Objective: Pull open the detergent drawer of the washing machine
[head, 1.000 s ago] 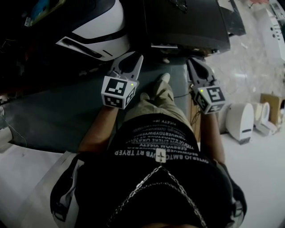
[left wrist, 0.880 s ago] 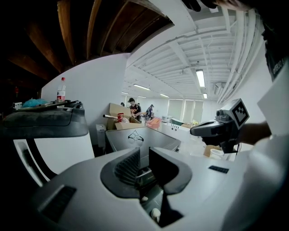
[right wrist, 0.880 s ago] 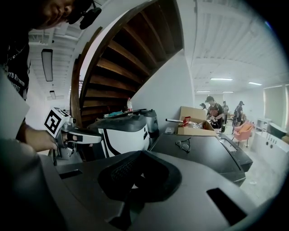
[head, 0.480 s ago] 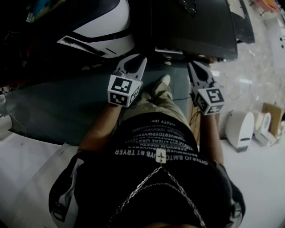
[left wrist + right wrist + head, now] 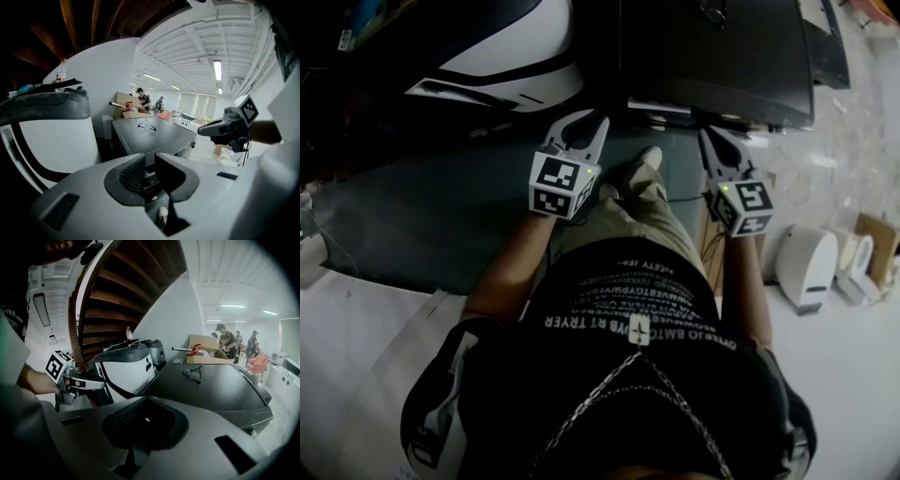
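A dark, flat-topped machine [image 5: 712, 56] stands ahead of me with a pair of glasses [image 5: 193, 374] lying on its lid. Left of it stands a rounded white appliance with black trim [image 5: 487, 56]. I cannot make out a detergent drawer in any view. My left gripper [image 5: 581, 120] hovers in front of the white appliance, short of it, its jaws a narrow gap apart with nothing between them [image 5: 150, 161]. My right gripper [image 5: 710, 136] hangs just before the dark machine's front edge, shut and empty [image 5: 140, 420]. Neither gripper touches a machine.
A dark green mat [image 5: 422, 225] lies under my arms and legs. White devices [image 5: 806, 262] and a cardboard box [image 5: 874, 225] stand on the floor at the right. A bottle [image 5: 128, 333] stands on the white appliance, under a wooden stair [image 5: 131, 291]. People [image 5: 227, 343] stand far behind.
Both grippers have sunk and edged a little toward the machines. Their jaws look the same as before.
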Available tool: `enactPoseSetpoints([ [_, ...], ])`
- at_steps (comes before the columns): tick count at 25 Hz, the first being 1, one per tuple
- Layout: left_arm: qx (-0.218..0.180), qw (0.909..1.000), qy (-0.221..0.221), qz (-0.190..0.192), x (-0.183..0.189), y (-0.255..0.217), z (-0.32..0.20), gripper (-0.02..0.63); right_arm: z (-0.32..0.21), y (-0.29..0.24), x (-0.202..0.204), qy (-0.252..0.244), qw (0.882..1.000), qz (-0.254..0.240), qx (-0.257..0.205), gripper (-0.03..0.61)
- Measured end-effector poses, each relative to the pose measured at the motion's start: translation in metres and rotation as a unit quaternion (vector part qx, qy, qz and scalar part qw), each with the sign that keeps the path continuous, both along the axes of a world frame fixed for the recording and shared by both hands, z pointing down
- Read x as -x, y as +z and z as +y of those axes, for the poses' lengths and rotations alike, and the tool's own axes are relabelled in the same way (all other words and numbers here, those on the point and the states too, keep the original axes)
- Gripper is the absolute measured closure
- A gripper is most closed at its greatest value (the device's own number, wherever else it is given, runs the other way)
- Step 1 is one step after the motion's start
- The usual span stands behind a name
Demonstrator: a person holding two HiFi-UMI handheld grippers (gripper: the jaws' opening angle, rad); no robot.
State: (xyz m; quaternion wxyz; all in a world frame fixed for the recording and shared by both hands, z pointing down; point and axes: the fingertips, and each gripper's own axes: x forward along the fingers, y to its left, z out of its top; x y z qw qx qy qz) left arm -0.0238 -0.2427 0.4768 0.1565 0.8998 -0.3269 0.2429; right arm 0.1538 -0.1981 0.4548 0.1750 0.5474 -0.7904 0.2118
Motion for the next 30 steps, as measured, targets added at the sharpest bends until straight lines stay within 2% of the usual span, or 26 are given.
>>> enactPoseSetpoints([
  [7, 0.012, 0.9998, 0.009, -0.014, -0.010, 0.023, -0.015, 0.567, -0.009, 0.032, -0.005, -0.005, 1.000, -0.002, 0.019, 0.574],
  [21, 0.050, 0.9975, 0.039, -0.032, -0.030, 0.070, -0.021, 0.502, -0.018, 0.087, -0.018, -0.009, 0.998, 0.006, 0.068, 0.572],
  [26, 0.054, 0.9971, 0.041, -0.036, -0.034, 0.080, -0.028, 0.497, -0.026, 0.102, -0.020, -0.017, 0.996, 0.008, 0.084, 0.502],
  [30, 0.059, 0.9966, 0.043, -0.039, -0.041, 0.087, -0.030, 0.493, -0.028, 0.112, -0.024, -0.020, 0.995, 0.008, 0.096, 0.494],
])
